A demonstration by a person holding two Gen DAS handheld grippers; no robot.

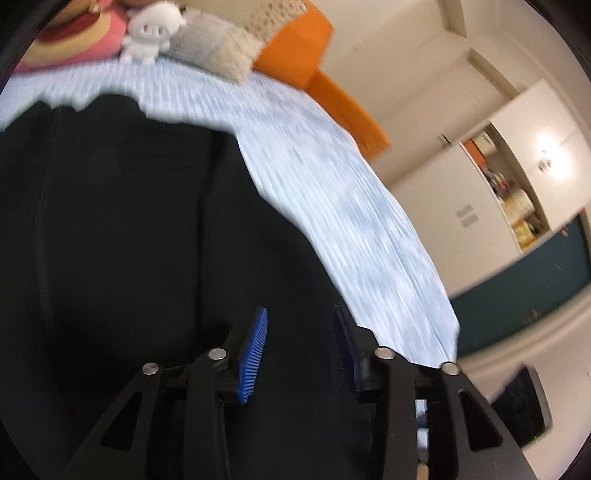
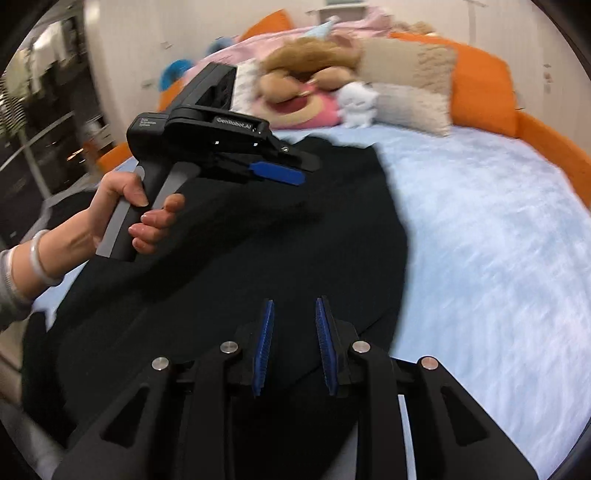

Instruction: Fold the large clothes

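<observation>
A large black garment (image 1: 129,240) (image 2: 240,240) lies spread on a bed with a light blue sheet (image 1: 332,184) (image 2: 480,240). In the left wrist view my left gripper (image 1: 300,314) stands open over the garment's right part, close to its edge, with nothing between its blue pads (image 1: 255,354). The right wrist view shows that same left gripper (image 2: 308,170) held by a hand (image 2: 140,218) above the garment's far part. My right gripper (image 2: 294,306) hovers over the garment's near edge, its blue pads (image 2: 266,343) a narrow gap apart, gripping nothing.
Plush toys (image 2: 303,92) (image 1: 151,29), beige pillows (image 2: 413,85) (image 1: 218,48) and the orange bed frame (image 2: 484,92) (image 1: 314,66) line the bed's far end. White cupboards (image 1: 480,203) stand to the right in the left wrist view.
</observation>
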